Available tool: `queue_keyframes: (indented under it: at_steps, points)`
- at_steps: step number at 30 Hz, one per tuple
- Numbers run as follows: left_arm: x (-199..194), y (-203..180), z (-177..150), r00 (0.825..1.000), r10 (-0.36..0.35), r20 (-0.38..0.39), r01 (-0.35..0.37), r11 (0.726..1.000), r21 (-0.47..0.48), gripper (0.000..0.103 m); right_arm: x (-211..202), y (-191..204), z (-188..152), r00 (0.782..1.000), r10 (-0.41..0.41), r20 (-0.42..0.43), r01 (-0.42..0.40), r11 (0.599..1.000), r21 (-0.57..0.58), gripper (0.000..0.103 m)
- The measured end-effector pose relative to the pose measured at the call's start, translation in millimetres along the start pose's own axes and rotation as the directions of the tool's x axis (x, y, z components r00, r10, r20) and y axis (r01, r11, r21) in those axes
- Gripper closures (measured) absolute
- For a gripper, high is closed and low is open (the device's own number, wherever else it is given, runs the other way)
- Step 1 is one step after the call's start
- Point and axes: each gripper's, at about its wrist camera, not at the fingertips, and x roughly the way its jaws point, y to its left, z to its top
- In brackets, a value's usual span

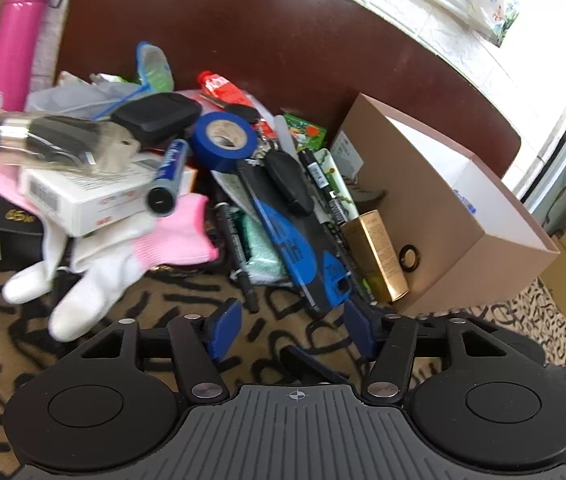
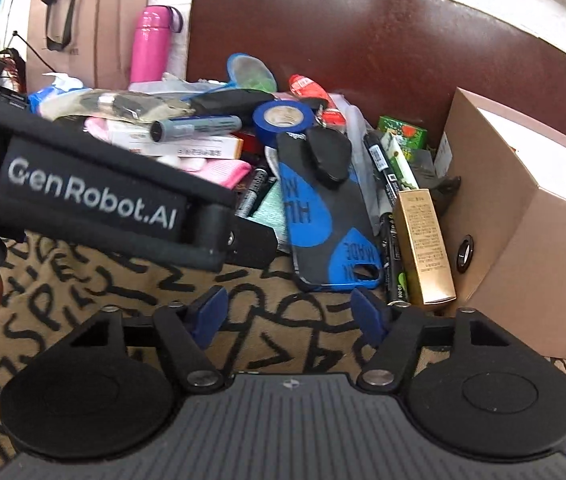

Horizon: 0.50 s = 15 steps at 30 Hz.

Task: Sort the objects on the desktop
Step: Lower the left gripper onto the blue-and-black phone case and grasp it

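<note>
Left gripper (image 1: 293, 326) jaws apart, nothing between the pads, over patterned cloth (image 1: 187, 300). Right gripper (image 2: 289, 316) likewise released and empty. Clutter pile just beyond both: blue-black phone case (image 2: 323, 220) straight ahead of right gripper, near edge close to its right pad, gold box (image 2: 423, 248) and cardboard box (image 2: 523, 240) to the right; blue tape roll (image 1: 223, 140) further back, white glove (image 1: 95, 276) at left

A tan cloth (image 1: 171, 304) with black scribbled lettering is spread over the surface. A heap of small items is piled toward its far edge, among them a blue-and-black phone case (image 2: 323, 220), a white-and-pink glove (image 1: 123, 256) and a gold box (image 2: 423, 244). An open cardboard box (image 1: 463, 216) is set at the right edge.
</note>
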Motion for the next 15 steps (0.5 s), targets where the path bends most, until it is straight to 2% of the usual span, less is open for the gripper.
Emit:
queue_keyframes:
  at_steps: [9,15]
  points:
    - [15,-12,16,0.998,-0.052,0.028,0.052,0.999,0.017,0.035,21,-13,5,0.999,-0.033,0.011,0.033,0.999,0.008,0.040]
    - [39,-8,29,1.000,-0.012,0.017,0.013,1.000,-0.015,0.034,34,-18,9,0.999,-0.040,0.015,0.039,0.999,0.013,0.041]
